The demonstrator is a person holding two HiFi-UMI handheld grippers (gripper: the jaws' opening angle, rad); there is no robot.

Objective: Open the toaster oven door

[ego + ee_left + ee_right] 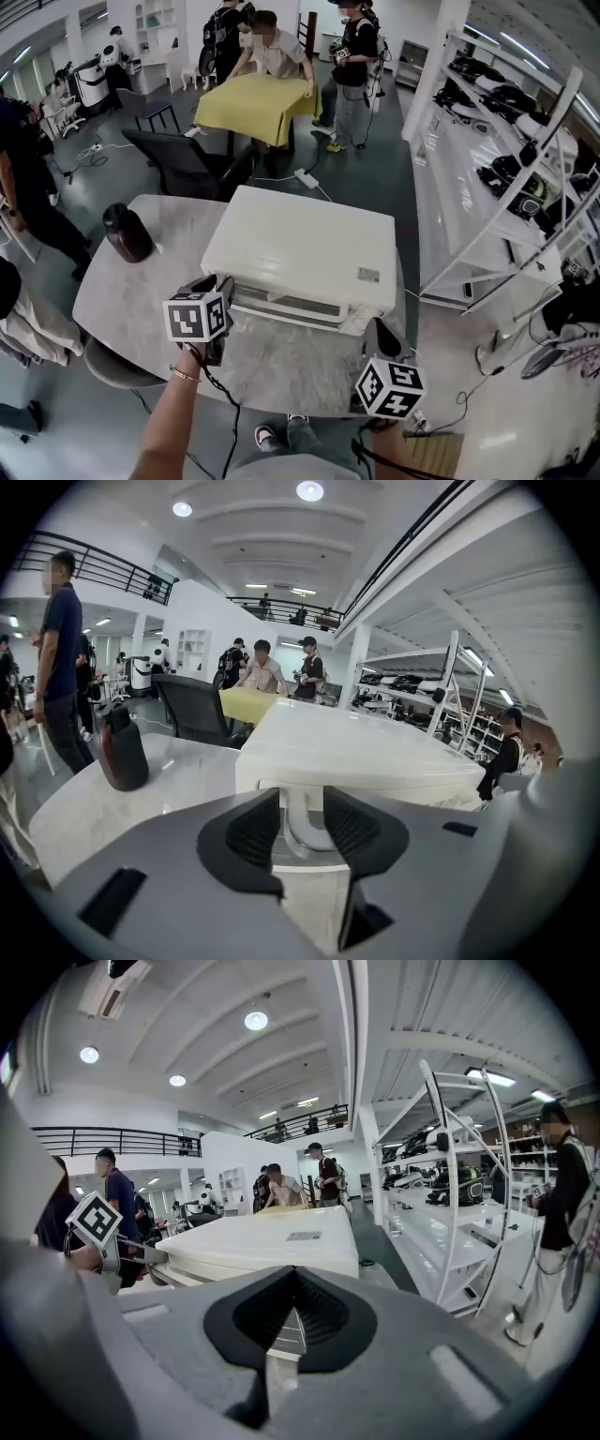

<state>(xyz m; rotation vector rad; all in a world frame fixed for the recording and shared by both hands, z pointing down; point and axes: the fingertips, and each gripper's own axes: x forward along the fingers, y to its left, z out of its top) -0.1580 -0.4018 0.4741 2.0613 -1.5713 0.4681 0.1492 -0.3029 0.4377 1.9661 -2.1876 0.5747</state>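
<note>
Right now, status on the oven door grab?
Left gripper jaws open, straddling door handle end, not pressing. Right gripper jaws shut, empty, at toaster oven right front. Door closed. Dark jug off left, clear.

The label (368, 275) on the toaster oven (300, 246) is too small to read

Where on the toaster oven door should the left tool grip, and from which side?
Grip the handle near its left end, coming from the front: it stands off the toaster oven's front as a curved bar and sits between the left tool's open jaws. Probably close there, then pull.
</note>
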